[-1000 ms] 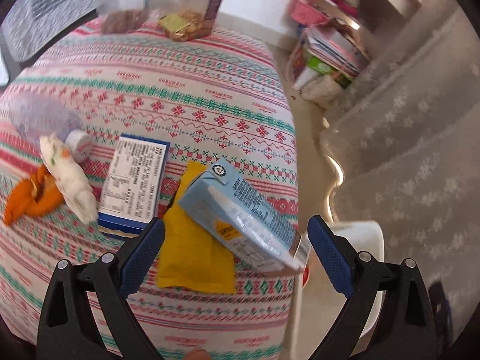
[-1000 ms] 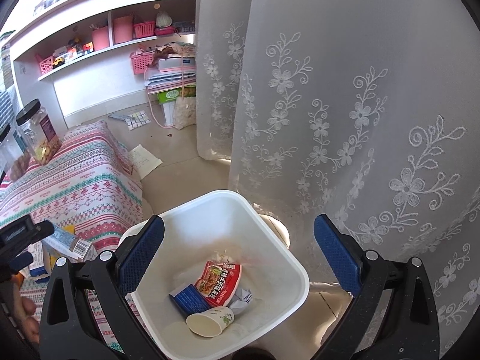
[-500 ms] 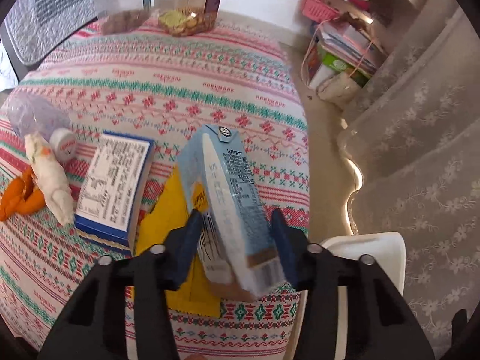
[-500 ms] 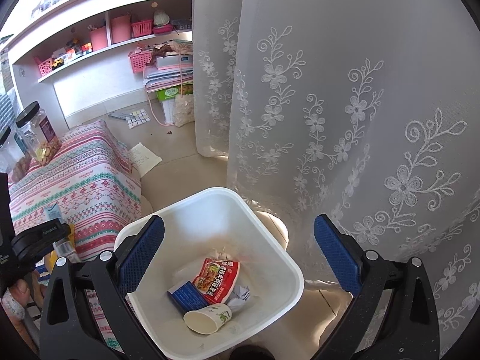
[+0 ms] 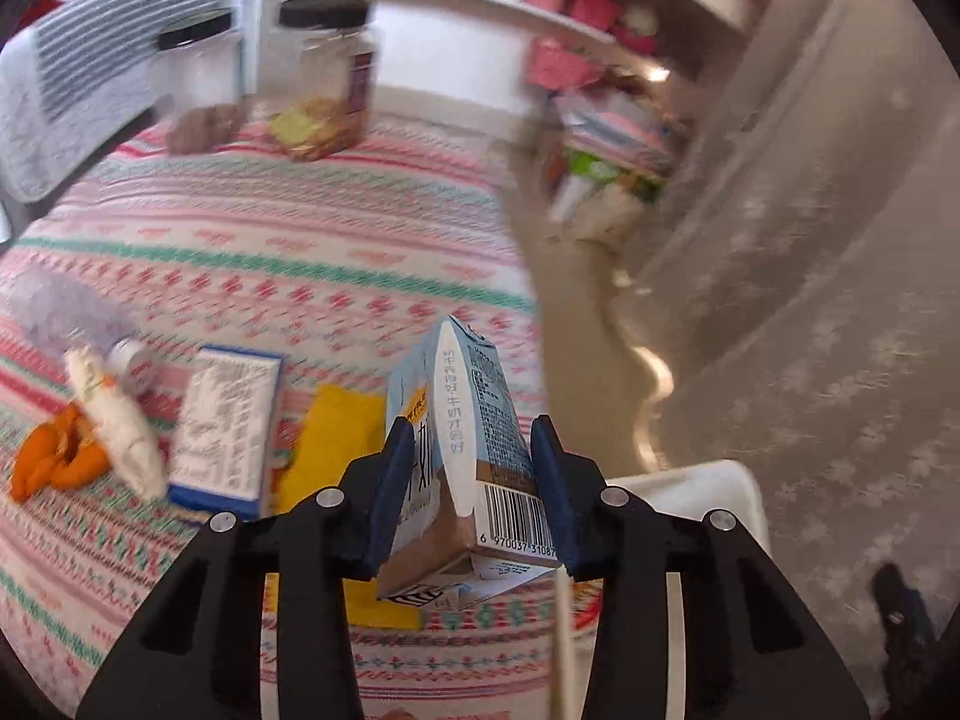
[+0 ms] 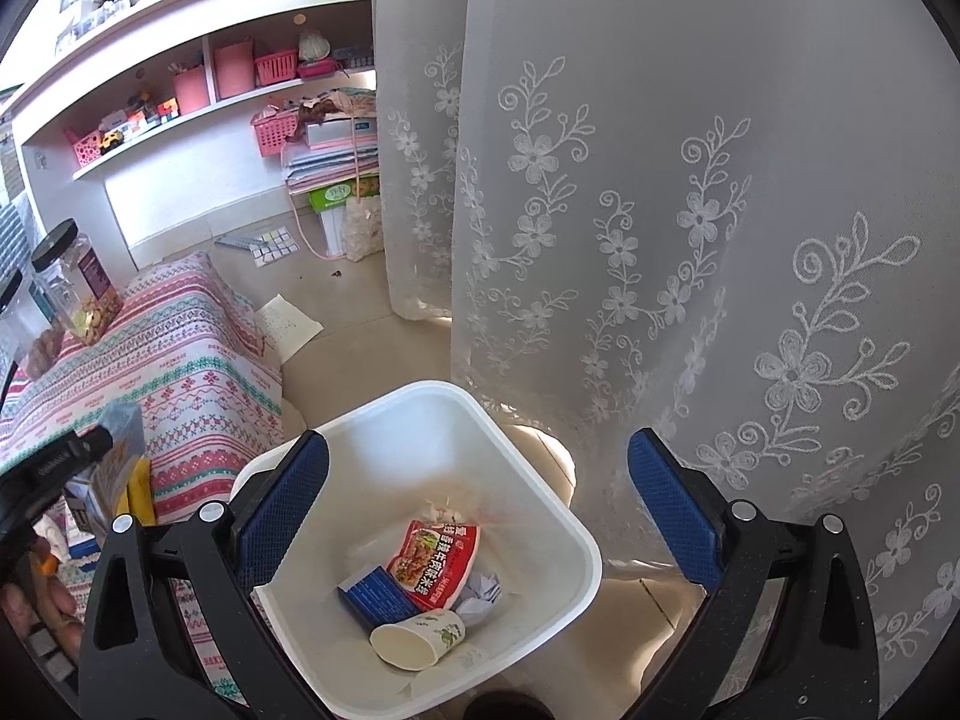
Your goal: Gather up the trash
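Observation:
A light-blue milk carton stands upright between the blue pads of my left gripper, lifted off the patterned tablecloth. The jaws are closing and the pads press both of its sides. On the cloth lie a blue-and-white box, a yellow packet, orange peel, a crumpled white wrapper and a clear bottle. My right gripper hangs open over the white bin, which holds a red packet, a paper cup and a blue box.
Two black-lidded jars stand at the table's far edge. A lace curtain hangs right behind the bin. Shelves with pink baskets line the far wall, and a sheet of paper lies on the floor.
My left gripper closed from wide open onto the milk carton, which turned from lying flat to upright and rose off the cloth. The right gripper stayed over the bin.

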`<state>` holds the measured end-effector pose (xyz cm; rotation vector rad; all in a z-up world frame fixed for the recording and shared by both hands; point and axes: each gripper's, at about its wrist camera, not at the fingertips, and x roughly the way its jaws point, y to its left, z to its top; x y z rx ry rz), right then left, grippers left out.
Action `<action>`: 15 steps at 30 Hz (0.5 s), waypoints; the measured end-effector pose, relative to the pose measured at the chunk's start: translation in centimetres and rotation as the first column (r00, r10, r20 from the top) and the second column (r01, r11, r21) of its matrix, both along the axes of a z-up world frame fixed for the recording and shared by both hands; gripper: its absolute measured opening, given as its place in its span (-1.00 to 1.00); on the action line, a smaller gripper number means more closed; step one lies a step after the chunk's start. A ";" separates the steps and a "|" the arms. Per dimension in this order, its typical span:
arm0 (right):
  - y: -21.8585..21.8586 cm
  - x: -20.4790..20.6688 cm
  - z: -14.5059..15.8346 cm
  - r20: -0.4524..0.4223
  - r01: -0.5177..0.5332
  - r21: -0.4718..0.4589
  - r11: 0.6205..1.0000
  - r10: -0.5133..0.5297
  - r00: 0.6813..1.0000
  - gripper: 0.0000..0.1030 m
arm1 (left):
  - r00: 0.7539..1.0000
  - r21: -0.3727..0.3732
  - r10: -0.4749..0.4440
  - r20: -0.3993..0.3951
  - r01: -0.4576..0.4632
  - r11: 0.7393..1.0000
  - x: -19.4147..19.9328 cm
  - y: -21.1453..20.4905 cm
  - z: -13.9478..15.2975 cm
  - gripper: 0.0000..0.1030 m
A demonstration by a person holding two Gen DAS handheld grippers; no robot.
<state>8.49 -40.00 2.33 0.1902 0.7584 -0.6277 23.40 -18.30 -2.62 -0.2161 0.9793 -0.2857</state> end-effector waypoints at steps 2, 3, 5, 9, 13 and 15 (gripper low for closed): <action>0.0 -0.2 0.3 0.013 0.011 -0.012 1.000 -0.011 1.000 0.86 | 0.997 -0.060 -0.080 0.004 0.080 0.995 -0.1 -0.5 0.7 -0.21; -0.1 -0.3 0.5 0.022 0.019 -0.014 1.000 -0.018 1.000 0.86 | 0.994 -0.060 -0.109 0.022 0.111 0.992 -0.4 -0.9 1.2 -0.21; -0.5 -0.8 0.9 0.048 0.042 -0.014 0.999 -0.041 0.998 0.86 | 0.987 -0.033 -0.151 0.059 0.154 0.988 -1.2 -2.2 1.8 -0.21; -1.5 -1.8 1.5 0.087 0.100 -0.015 0.995 -0.098 0.991 0.86 | 0.961 0.006 -0.259 0.096 0.260 0.966 -3.3 -5.5 2.3 -0.21; -2.9 -3.1 2.0 0.128 0.161 -0.007 0.987 -0.158 0.979 0.86 | 0.930 0.034 -0.348 0.119 0.347 0.937 -5.3 -8.1 2.4 -0.21; -3.7 -3.8 2.2 0.144 0.194 0.008 0.981 -0.193 0.971 0.86 | 0.913 0.047 -0.389 0.125 0.386 0.921 -6.3 -9.4 2.2 -0.21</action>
